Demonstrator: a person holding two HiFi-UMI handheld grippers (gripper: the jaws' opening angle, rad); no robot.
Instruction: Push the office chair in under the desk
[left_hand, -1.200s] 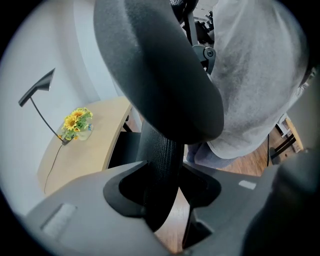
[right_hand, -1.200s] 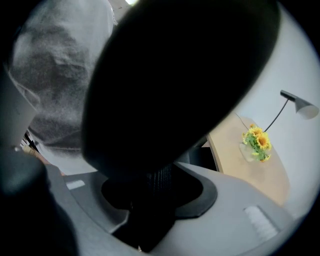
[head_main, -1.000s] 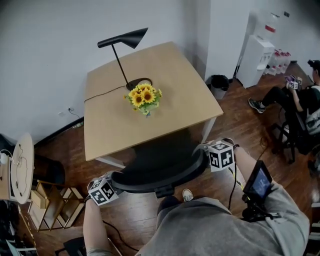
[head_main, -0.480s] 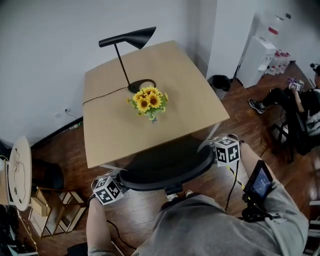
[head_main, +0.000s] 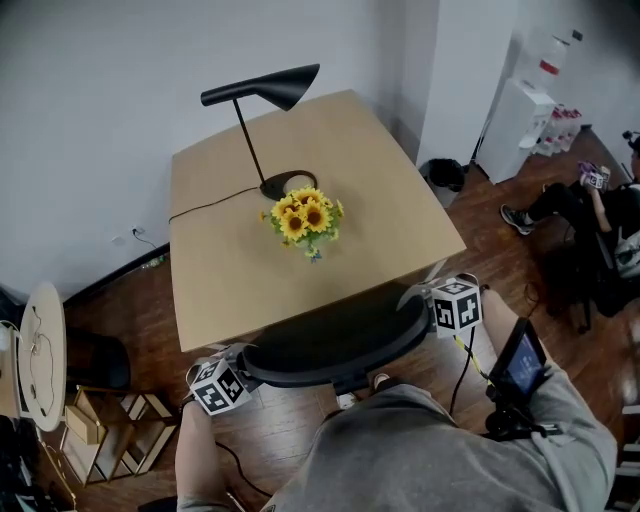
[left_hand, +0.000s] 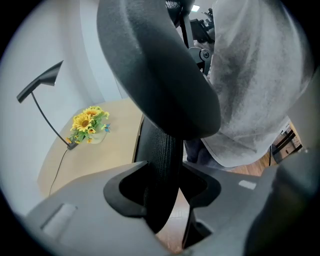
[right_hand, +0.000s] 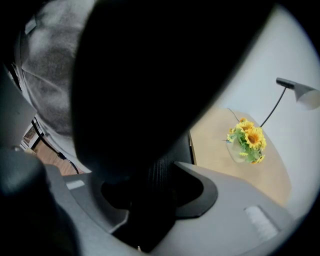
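The black office chair's backrest (head_main: 335, 340) shows from above, right against the near edge of the wooden desk (head_main: 220, 290), and the seat is hidden below it. My left gripper (head_main: 245, 358) clamps the backrest's left end. My right gripper (head_main: 420, 300) clamps its right end. In the left gripper view the mesh backrest (left_hand: 162, 150) runs down between the jaws of the left gripper (left_hand: 162, 192), which press on it. The right gripper view has the dark mesh (right_hand: 157, 175) pinched the same way in the right gripper (right_hand: 150, 200).
On the desk stand a black lamp (head_main: 262, 95) and a vase of sunflowers (head_main: 305, 220). A round side table (head_main: 40, 340) and a wooden rack (head_main: 110, 425) are at the left. A black bin (head_main: 445, 175), a white cabinet (head_main: 515, 120) and a seated person (head_main: 600, 200) are at the right.
The chair and both grippers have moved toward the desk. The backrest, which stood a little off the desk's near edge, now sits right against it. Both grips are unchanged.
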